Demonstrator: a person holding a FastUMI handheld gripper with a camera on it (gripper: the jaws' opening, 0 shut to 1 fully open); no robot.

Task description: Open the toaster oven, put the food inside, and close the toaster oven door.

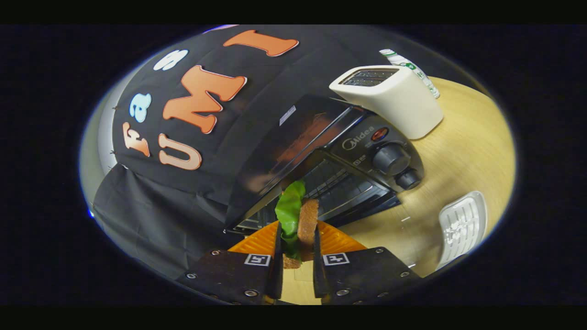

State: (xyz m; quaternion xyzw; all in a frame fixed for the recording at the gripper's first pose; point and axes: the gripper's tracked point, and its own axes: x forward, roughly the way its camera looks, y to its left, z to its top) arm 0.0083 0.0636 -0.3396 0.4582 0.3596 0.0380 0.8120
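Observation:
My gripper (296, 238) is shut on a sandwich (306, 220) with brown bread and a green lettuce leaf (289, 206); both fingers press on its sides and it stands upright between them. Just beyond the sandwich sits the black toaster oven (348, 151), tilted in the view. Its door appears to be open, with the wire rack (339, 183) and dark inside showing behind the food. Two knobs (390, 159) sit on its control panel.
A white pop-up toaster (390, 98) stands beside the oven on the wooden table (463, 151), with a white-and-green bottle (412, 68) behind it. A ridged white tray (462, 227) lies near the table's edge. The black booth cloth (151, 201) hangs behind.

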